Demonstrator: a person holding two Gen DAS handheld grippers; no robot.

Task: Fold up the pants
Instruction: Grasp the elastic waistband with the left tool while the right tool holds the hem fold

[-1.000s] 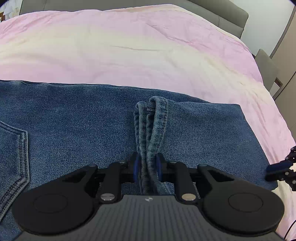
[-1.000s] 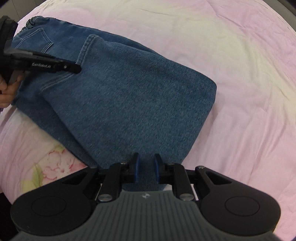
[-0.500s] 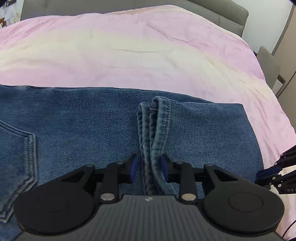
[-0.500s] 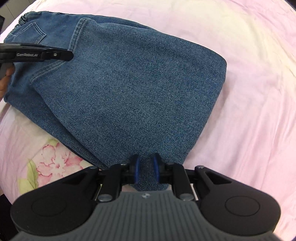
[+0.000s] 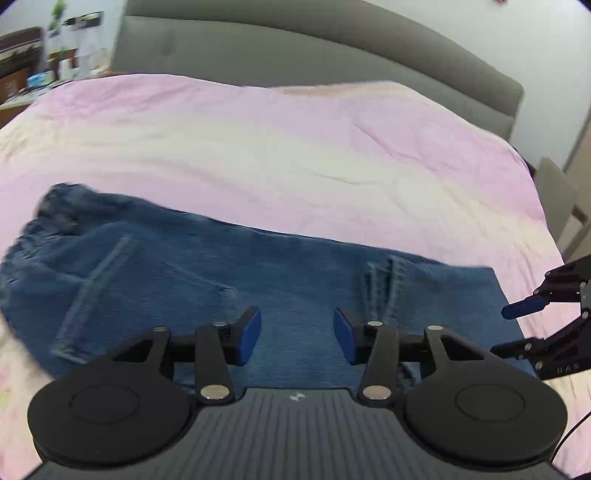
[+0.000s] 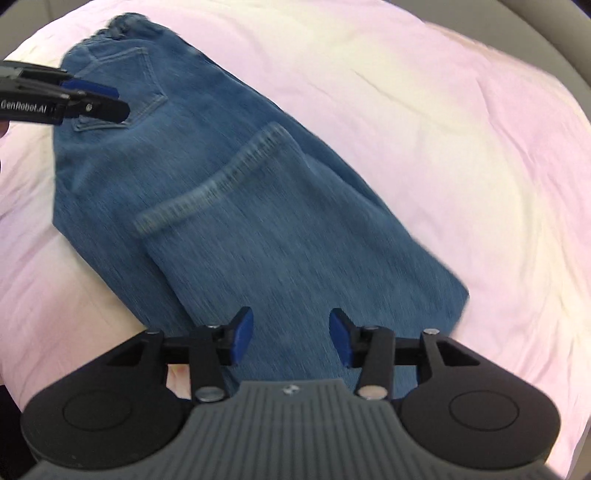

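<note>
Two spread grippers, left gripper [image 6: 92, 99] marked "GenRobot.AI", right gripper [image 6: 291, 336], over folded jeans [image 6: 229, 206].

Black left gripper [image 5: 297, 334] with blue pads, silver screws, ribbed grey body.

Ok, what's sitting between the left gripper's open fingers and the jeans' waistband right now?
Only denim. In the right wrist view the left gripper hovers over the back pocket, with bare jeans up to the waistband.

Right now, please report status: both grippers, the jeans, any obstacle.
Left gripper open, empty. Right gripper open, empty. Blue denim jeans folded once on pink bedspread, hem near back pocket. No obstacle seen.
</note>
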